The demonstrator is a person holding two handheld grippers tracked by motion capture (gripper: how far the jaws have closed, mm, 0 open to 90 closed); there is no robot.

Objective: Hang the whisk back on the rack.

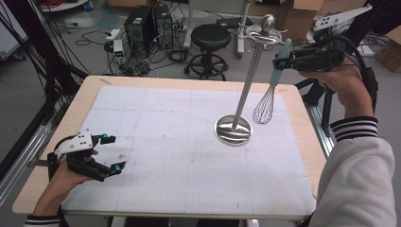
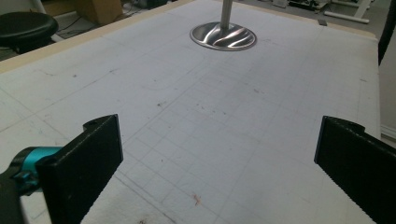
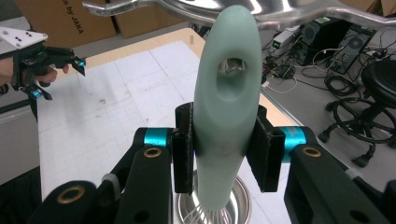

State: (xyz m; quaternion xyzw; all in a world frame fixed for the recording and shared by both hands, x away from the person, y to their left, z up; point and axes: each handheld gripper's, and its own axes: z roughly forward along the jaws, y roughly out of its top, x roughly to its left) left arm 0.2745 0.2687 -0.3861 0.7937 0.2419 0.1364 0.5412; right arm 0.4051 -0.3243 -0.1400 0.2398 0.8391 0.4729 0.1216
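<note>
Between the jaws of my right gripper (image 3: 224, 149) sits the pale green handle of the whisk (image 1: 269, 97), clamped on both sides just below its hanging hole. I hold it high above the desk's far right corner, wire head dangling down, well clear of the desk (image 1: 56, 142). The handle's top is right at the hooked arms of the steel stand (image 1: 246, 90), whose round base rests on the gridded mat (image 1: 156, 137) right of centre, toward the far edge. From the right gripper view one of those arms crosses just above the handle tip, but I cannot tell whether the hole has caught on a hook. My left gripper (image 1: 109, 152) rests near the desk's near left corner with its jaws spread wide and nothing between them.

By my reading, the whisk is lifted and brought to the stand; what remains is threading the hole over a hook, letting go and pulling back.
</note>
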